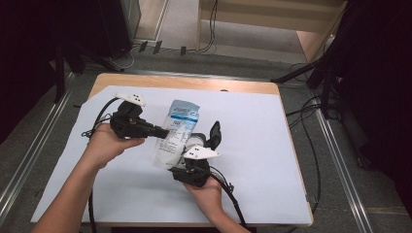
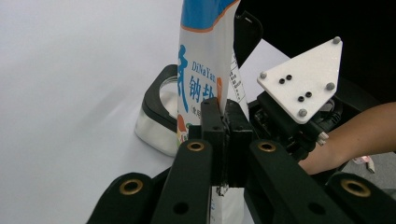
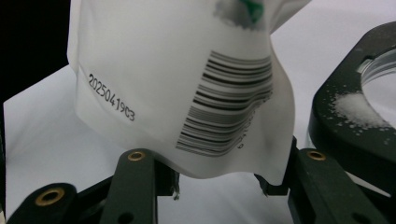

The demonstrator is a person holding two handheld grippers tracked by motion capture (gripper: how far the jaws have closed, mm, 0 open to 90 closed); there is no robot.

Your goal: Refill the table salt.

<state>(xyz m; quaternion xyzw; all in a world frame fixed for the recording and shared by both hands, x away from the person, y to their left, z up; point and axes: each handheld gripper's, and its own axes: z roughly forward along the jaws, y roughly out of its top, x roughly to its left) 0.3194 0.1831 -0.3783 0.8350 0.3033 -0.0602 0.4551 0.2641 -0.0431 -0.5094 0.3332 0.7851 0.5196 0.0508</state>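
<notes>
A white and blue salt pouch (image 1: 177, 126) stands tilted over the white sheet at mid-table. My left gripper (image 1: 165, 132) comes in from the left and is shut on the pouch's side edge (image 2: 205, 60), its jaws (image 2: 225, 109) pressed together on the film. My right gripper (image 1: 177, 162) reaches from below. Its jaws (image 3: 224, 186) clamp the pouch's lower end (image 3: 177, 70), the barcode side facing its camera. A clear jar (image 1: 197, 140) with a black rim (image 2: 161, 100) and an open flip lid stands just right of the pouch. White grains lie on that rim (image 3: 355, 116).
A white sheet (image 1: 252, 145) covers most of the wooden table (image 1: 184, 82). Cables trail from both grippers toward the near edge. Metal rails run along both sides of the table, and dark stands and cables sit on the floor behind.
</notes>
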